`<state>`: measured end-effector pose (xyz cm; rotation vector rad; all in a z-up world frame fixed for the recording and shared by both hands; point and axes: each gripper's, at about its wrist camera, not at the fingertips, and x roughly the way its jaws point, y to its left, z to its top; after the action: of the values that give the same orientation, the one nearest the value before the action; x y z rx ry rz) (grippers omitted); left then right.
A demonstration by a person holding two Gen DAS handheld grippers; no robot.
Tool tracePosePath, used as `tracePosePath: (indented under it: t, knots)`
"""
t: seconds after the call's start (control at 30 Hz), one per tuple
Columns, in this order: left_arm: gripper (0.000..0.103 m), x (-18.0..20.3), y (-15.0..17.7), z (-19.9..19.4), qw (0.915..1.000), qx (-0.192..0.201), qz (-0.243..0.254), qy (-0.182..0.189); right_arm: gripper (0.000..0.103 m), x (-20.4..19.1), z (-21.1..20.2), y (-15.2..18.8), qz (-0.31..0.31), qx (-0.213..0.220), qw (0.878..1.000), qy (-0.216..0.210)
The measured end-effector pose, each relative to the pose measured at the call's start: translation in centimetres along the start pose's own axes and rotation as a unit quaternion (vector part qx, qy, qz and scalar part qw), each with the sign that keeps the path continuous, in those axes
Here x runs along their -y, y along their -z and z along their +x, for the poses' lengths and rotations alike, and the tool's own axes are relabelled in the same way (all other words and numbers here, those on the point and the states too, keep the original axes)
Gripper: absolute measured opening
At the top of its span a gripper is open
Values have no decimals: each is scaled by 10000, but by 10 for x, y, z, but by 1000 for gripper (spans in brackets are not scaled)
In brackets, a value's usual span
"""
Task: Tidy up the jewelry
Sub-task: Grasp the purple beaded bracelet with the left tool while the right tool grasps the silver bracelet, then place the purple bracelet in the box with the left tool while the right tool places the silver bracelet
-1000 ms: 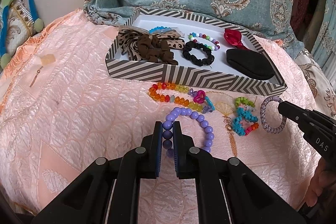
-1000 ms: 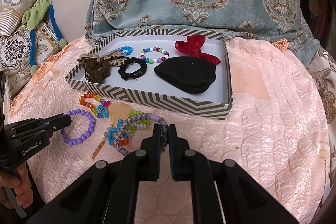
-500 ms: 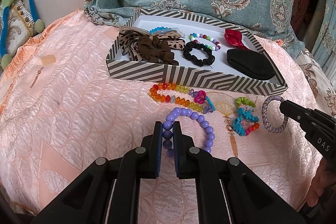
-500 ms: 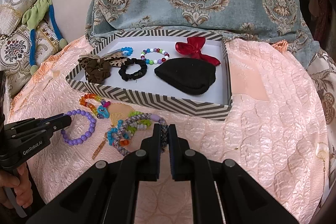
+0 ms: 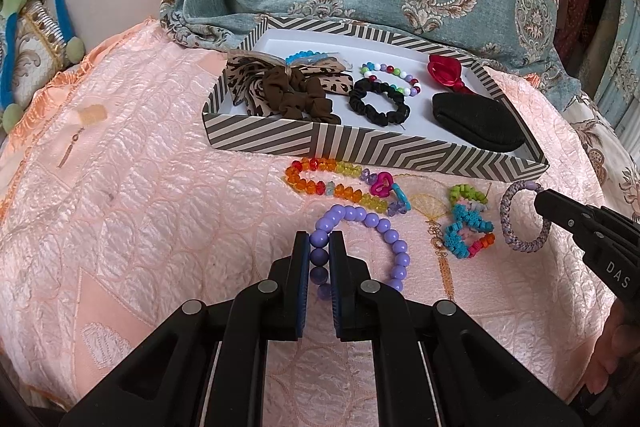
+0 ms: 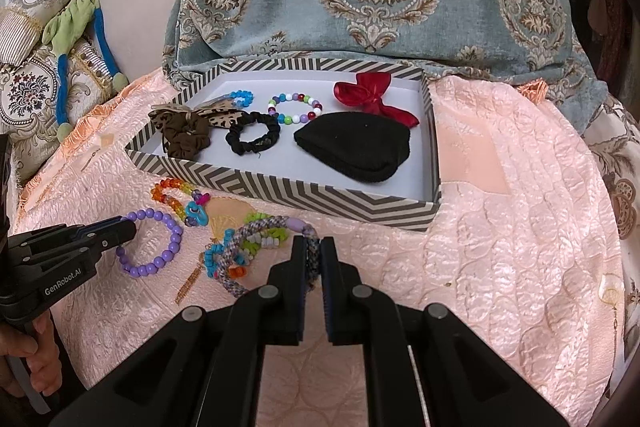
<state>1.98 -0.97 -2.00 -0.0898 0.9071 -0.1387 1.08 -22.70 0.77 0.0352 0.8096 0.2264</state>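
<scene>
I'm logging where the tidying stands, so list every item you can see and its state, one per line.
Left gripper: shut on purple bead bracelet.
Right gripper: shut on braided bracelet.
Striped box: open, no lid.
Black scrunchie: in box.
Red bow: in box.
Orange bead bracelet: on bedspread, outside box.

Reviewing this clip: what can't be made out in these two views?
- Blue bead bracelet in the striped box: mostly hidden by the leopard bow in both views.
- Purple bead bracelet: its near beads are hidden behind the left hand-held gripper.
- Woven bracelet: the part in the right hand-held gripper is covered by the fingers.
- Gold chain on the quilt: too small to identify.
</scene>
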Motion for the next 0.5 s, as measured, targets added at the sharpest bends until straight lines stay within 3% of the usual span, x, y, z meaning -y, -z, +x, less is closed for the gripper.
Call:
tracePosePath:
  t: [0.5]
  knots:
    - [0,0,0,-1,10000,25,8,-17,6,0,0,1,-12,10,10000,2]
